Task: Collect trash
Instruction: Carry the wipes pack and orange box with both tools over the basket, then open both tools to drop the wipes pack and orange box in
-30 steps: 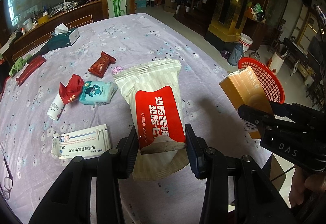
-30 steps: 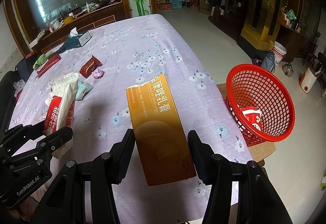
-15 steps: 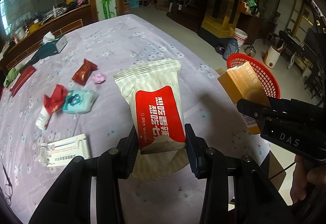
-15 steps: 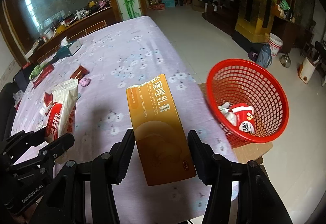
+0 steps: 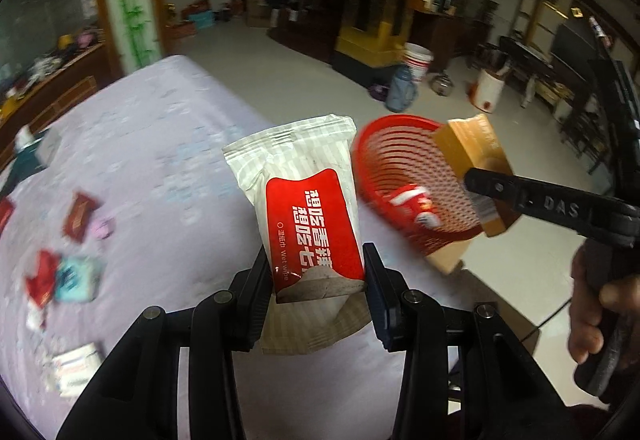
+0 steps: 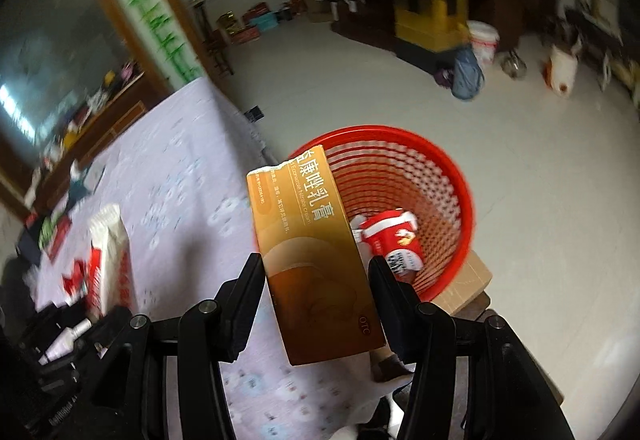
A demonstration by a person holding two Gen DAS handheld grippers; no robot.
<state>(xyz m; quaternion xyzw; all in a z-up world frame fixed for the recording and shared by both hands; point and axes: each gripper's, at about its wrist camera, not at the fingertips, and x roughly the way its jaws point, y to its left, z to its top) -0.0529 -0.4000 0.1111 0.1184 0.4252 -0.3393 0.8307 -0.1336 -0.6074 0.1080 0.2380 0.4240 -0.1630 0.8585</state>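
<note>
Both hands loaded, both swinging toward the bin. Left gripper (image 5: 318, 280) is clamped on the lower part of a wet-wipe pack (image 5: 308, 207), held upright, its white-and-red face to the camera; jaws closed tight against its sides. Right gripper (image 6: 316, 280) is closed the same way on an orange medicine box (image 6: 312, 252), pinched about halfway down its sides, top end pointing forward. Just past that box sits the red basket (image 6: 452, 175), perched on a cardboard carton (image 6: 468, 280) off the table's corner, with a red-and-white wrapper (image 6: 394, 240) already lying inside. Compared with half a second back, the basket has slid from off to the side to almost directly behind the box, whose far end now overlaps the rim; background is smeared, so the sweep is quick. My read: box drop is imminent, wipes next. Farther off on the purple tablecloth (image 5: 160, 143), scattered wrappers (image 5: 80, 215) remain to collect.
</note>
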